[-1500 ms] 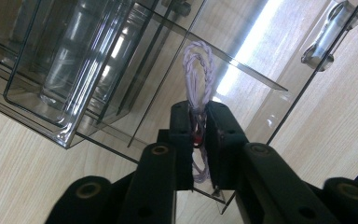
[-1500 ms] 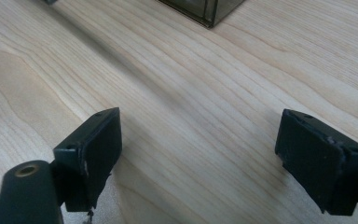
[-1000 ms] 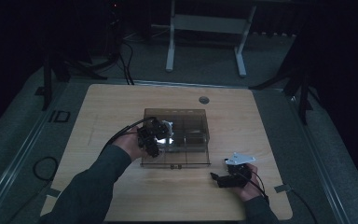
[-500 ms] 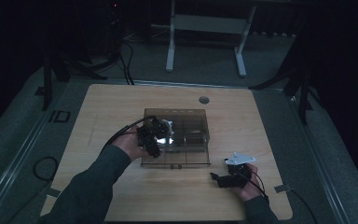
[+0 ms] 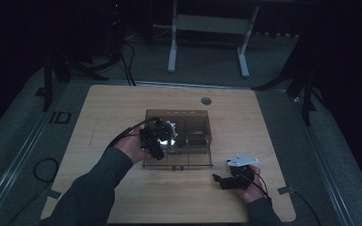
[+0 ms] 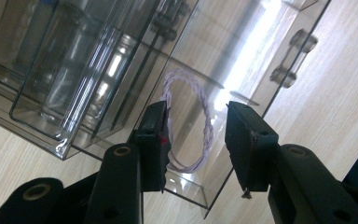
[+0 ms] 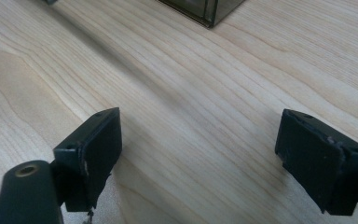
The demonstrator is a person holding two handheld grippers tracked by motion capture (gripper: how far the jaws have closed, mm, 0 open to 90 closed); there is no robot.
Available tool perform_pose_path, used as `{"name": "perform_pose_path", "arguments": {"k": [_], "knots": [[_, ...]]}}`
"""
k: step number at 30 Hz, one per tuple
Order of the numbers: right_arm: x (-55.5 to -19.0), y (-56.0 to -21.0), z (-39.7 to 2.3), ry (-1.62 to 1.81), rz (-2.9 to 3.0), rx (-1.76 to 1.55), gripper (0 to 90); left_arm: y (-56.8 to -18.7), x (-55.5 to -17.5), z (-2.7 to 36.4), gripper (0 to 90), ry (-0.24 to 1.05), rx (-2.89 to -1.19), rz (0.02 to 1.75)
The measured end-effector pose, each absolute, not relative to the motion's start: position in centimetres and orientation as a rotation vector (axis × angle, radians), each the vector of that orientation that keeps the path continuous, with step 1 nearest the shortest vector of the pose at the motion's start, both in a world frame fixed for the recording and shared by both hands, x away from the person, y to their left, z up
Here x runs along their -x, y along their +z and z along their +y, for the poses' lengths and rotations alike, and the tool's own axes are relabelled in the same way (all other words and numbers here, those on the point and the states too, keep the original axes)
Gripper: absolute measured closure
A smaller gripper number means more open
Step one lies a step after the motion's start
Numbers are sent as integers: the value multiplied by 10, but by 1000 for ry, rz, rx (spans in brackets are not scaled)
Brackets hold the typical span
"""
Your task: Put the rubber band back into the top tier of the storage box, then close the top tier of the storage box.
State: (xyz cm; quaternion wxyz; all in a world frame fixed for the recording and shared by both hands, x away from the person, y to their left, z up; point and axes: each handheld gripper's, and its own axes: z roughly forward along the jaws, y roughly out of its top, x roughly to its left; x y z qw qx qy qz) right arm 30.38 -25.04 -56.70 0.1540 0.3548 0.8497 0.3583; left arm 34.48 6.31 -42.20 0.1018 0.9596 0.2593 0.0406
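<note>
Left gripper [image 5: 162, 134] sits over the clear plastic box [image 5: 202, 157] at table [image 5: 103, 113] centre, at the box's 9 o'clock compartment in the high view. Left gripper view: its fingers [image 6: 156, 140] stand partly open, and they have just been opening a bit wider. A pale twisted cord loop [image 6: 205, 126] lies between them, on the floor of the box compartment. One strand of the loop runs right at the left finger's pad; cannot tell if it touches. Right finger is clear of the loop, so no grip on it.

Box walls and dividers are transparent with heavy glare; a deeper clear insert [image 6: 70, 79] sits at 10 o'clock from the fingers in the left gripper view.

Right gripper [image 5: 224, 181] rests at 4 o'clock from the box in the high view, well apart from it, the hand behind it near the table's front edge. Right gripper view: its fingers [image 7: 100, 149] are spread wide over bare wood, nothing between them. A corner of the box [image 7: 205, 11] shows at 12 o'clock there.
</note>
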Motion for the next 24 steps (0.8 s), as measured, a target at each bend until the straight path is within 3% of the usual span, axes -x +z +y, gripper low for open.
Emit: {"name": "perform_pose_path", "arguments": {"k": [24], "knots": [[-304,-567,-250,1028,2437,-1015,149,-416,-327,55,623,170,-2809,671]]}}
